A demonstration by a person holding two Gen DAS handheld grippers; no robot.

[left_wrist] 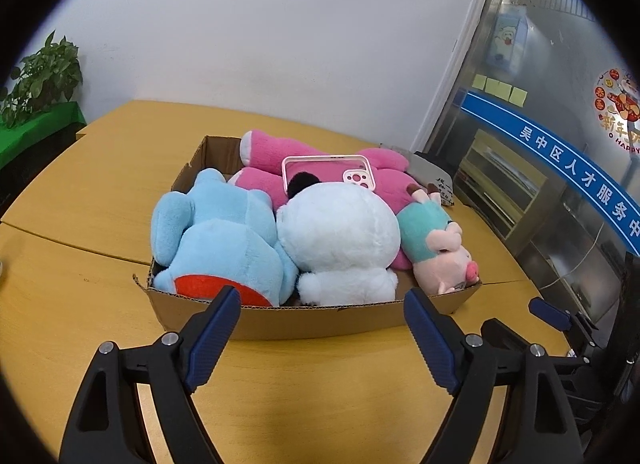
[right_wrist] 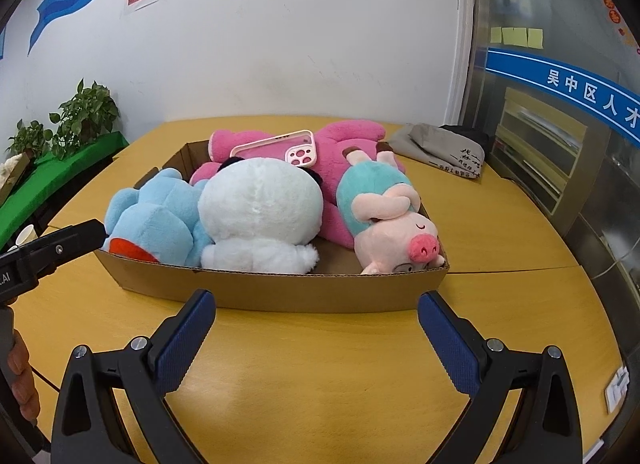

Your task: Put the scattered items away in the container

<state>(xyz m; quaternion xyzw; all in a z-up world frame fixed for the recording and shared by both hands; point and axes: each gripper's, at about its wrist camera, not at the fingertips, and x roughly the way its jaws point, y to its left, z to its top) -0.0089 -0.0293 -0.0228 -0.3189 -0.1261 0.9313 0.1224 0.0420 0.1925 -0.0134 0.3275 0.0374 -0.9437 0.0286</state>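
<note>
A shallow cardboard box (left_wrist: 320, 320) (right_wrist: 320, 290) stands on the wooden table. It holds a blue plush (left_wrist: 224, 236) (right_wrist: 156, 219), a white plush (left_wrist: 340, 240) (right_wrist: 260, 211), a pink plush (left_wrist: 272, 151) (right_wrist: 344, 139), and a pig plush in teal (left_wrist: 440, 240) (right_wrist: 384, 215). A pink phone case (left_wrist: 328, 171) (right_wrist: 276, 147) lies on the pink plush. My left gripper (left_wrist: 322, 300) is open and empty in front of the box's near wall. My right gripper (right_wrist: 318, 304) is open and empty, also in front of the box.
A grey folded cloth (right_wrist: 444, 147) (left_wrist: 432, 175) lies on the table behind the box at the right. A paper cup (right_wrist: 25, 234) stands at the far left. Potted plants (right_wrist: 84, 115) sit on a green-covered ledge. A glass cabinet (right_wrist: 560, 143) stands at the right.
</note>
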